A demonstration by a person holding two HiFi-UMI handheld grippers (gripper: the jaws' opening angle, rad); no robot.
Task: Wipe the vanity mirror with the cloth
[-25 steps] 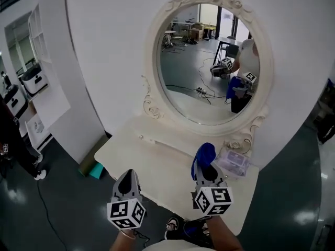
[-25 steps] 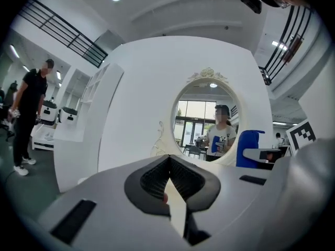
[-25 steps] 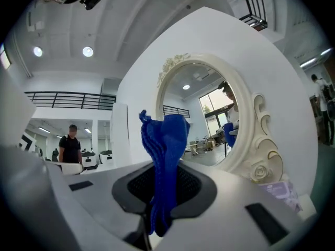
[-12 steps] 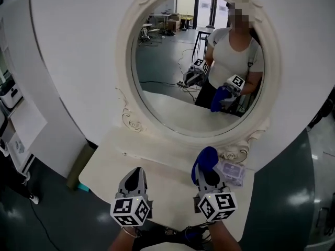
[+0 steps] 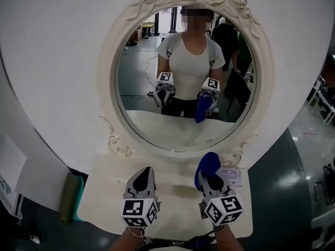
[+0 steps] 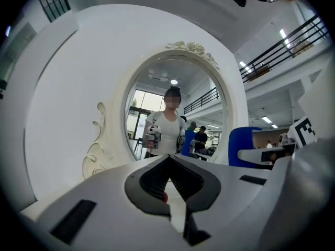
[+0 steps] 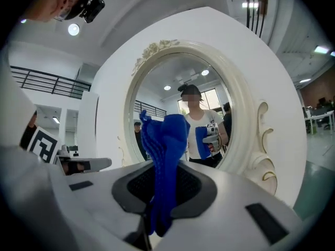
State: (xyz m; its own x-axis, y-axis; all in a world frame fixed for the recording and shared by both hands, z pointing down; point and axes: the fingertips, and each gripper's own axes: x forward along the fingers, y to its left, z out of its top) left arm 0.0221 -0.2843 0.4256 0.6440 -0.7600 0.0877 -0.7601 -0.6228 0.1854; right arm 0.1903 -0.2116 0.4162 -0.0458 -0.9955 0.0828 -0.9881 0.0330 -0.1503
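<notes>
An oval vanity mirror (image 5: 180, 82) in an ornate cream frame stands on a cream vanity top (image 5: 107, 192), straight ahead of me. It reflects a person holding both grippers. My right gripper (image 5: 208, 172) is shut on a blue cloth (image 5: 208, 163), which bunches up above its jaws just below the mirror's lower rim. The cloth (image 7: 165, 156) stands upright between the jaws in the right gripper view, in front of the mirror (image 7: 178, 114). My left gripper (image 5: 143, 178) hovers over the vanity top, jaws together and holding nothing. The mirror (image 6: 167, 114) fills the left gripper view's centre.
A clear plastic packet (image 5: 232, 175) lies on the vanity top just right of the cloth. White wall surrounds the mirror. A green box (image 5: 69, 195) leans on the dark floor at the vanity's left. Carved scrolls (image 5: 118, 148) jut from the frame's lower corners.
My view has swung left and nearer, so the mirror now sits centred and shows the person full on. Both grippers keep their places over the vanity top, the cloth still held.
</notes>
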